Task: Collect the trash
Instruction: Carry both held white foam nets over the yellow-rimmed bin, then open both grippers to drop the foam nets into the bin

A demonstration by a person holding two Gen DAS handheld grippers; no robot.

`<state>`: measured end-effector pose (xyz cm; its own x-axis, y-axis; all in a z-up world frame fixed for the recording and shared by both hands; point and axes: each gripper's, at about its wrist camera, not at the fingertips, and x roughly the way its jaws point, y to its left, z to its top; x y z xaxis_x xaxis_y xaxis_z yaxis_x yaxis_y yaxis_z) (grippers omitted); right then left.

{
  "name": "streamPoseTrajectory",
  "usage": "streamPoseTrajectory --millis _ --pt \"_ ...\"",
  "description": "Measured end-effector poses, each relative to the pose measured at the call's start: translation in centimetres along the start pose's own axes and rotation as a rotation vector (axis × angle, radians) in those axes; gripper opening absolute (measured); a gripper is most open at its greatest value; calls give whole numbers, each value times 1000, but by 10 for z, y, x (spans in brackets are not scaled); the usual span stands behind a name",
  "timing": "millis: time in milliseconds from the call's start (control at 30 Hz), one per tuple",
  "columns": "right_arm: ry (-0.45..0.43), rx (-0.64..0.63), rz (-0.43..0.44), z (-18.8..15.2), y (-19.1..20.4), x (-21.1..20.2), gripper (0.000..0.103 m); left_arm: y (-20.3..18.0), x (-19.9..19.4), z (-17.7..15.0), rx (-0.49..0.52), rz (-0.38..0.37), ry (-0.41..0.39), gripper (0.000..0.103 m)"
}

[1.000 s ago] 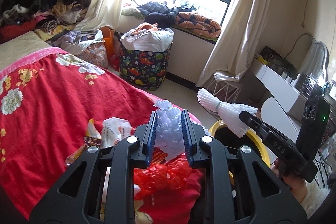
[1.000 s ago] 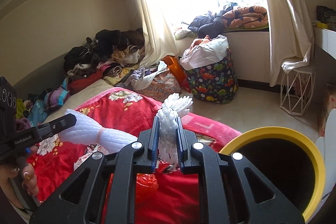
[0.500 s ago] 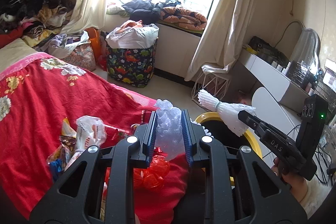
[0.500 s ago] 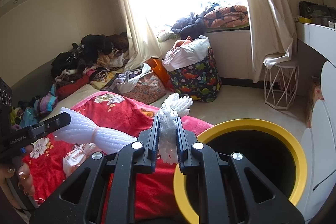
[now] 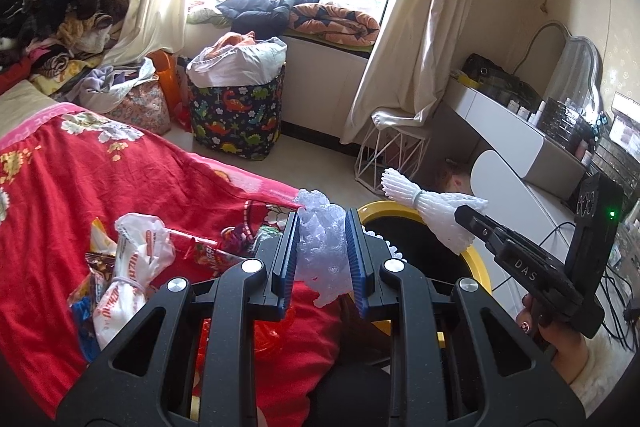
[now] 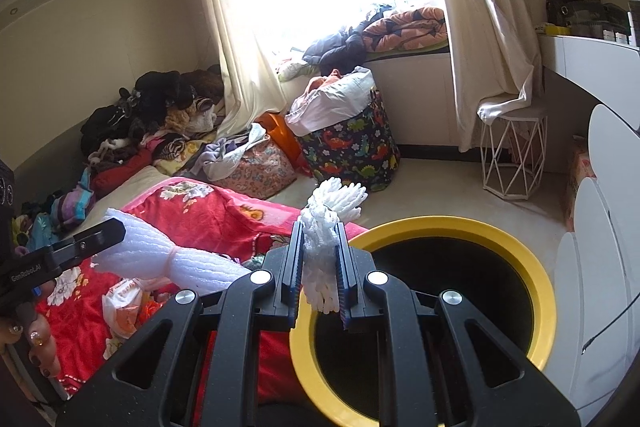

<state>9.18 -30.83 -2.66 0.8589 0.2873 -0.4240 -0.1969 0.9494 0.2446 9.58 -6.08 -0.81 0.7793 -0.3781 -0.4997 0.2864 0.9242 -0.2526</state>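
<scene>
My left gripper (image 5: pixel 322 227) is shut on a crumpled piece of white foam netting (image 5: pixel 322 251), held over the red bedspread's edge beside the yellow-rimmed bin (image 5: pixel 476 263). My right gripper (image 6: pixel 318 235) is shut on a tied white foam net (image 6: pixel 332 211) and holds it at the near rim of the bin (image 6: pixel 532 275). The right gripper with its net (image 5: pixel 424 203) shows above the bin in the left wrist view. The left gripper's foam (image 6: pixel 168 255) shows at the left in the right wrist view. More wrappers and a white plastic bag (image 5: pixel 132 267) lie on the red bedspread (image 5: pixel 80 187).
A dinosaur-print laundry basket (image 5: pixel 236 115) and a white wire stool (image 5: pixel 396 155) stand on the floor near the window. A white dresser (image 5: pixel 520 143) is on the right. Clothes are piled (image 5: pixel 60 11) at the head of the bed.
Both grippers have moved right, from over the bed toward the bin, each still holding its foam. The bin's opening now fills more of the right wrist view.
</scene>
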Motion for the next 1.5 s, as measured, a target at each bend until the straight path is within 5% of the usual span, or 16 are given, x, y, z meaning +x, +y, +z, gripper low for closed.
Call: streamPoseTrajectory --millis 1067,1267,1333,1367,1400,1467,1500 --pt "62 151 -133 -23 -68 -10 15 -54 57 -19 78 -58 100 18" --pt "61 168 -158 -26 -78 -11 17 -65 72 -26 90 -69 133 19" --pt "62 176 -178 -27 -81 -11 25 -66 77 -28 80 -76 151 22" --pt "64 180 -192 -28 -83 -11 29 -66 81 -30 76 -76 162 30" --pt "64 185 -198 -29 -86 -10 39 -65 82 -30 71 -72 164 51" --pt "64 204 -211 -31 -90 -10 44 -62 83 -33 55 -58 159 78" --pt "66 208 -216 -31 -92 -10 46 -59 83 -33 43 -47 153 82"
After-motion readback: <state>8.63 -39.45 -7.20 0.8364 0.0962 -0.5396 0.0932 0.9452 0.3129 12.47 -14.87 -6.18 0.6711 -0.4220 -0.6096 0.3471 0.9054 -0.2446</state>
